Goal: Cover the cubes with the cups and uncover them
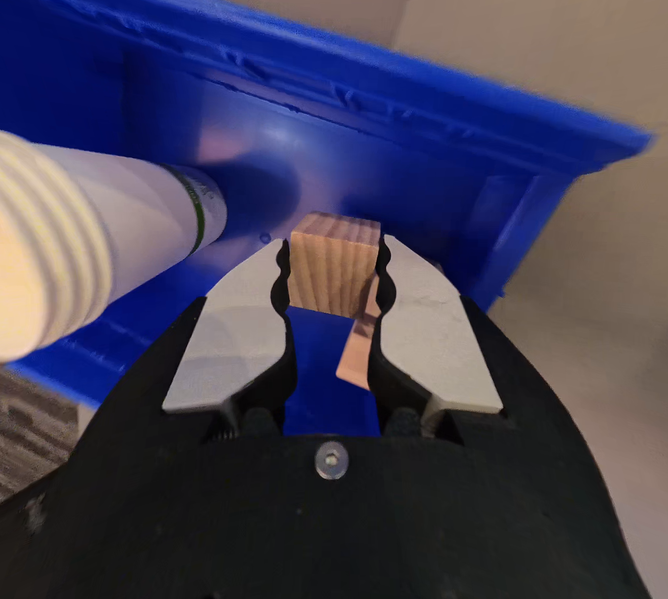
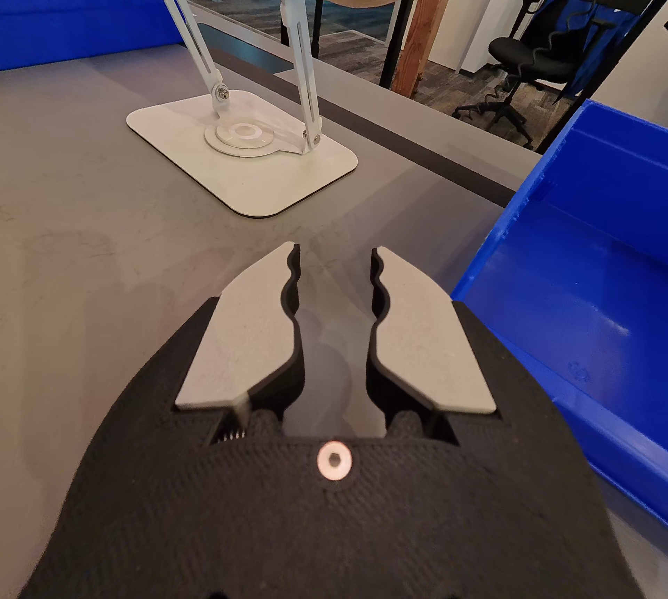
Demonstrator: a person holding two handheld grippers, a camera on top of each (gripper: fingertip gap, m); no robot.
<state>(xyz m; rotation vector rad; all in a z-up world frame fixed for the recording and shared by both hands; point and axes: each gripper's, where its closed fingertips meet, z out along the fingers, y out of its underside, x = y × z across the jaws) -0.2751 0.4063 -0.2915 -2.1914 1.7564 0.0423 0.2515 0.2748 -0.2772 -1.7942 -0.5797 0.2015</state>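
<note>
In the left wrist view my left gripper (image 1: 332,245) is shut on a pale wooden cube (image 1: 332,270) and holds it inside a blue plastic bin (image 1: 325,82). A second wooden cube (image 1: 358,346) lies lower in the bin, partly hidden behind the right finger. A stack of white paper cups (image 1: 90,241) lies on its side in the bin at the left, close to the gripper. In the right wrist view my right gripper (image 2: 334,249) is open and empty above the grey table (image 2: 90,238). No cube or cup shows in that view.
A white stand base (image 2: 253,162) with two slanted arms sits on the table ahead of the right gripper. A blue bin (image 2: 578,292) stands at the right and another blue bin (image 2: 72,3) at the far left. A wooden shelf and office chair lie beyond.
</note>
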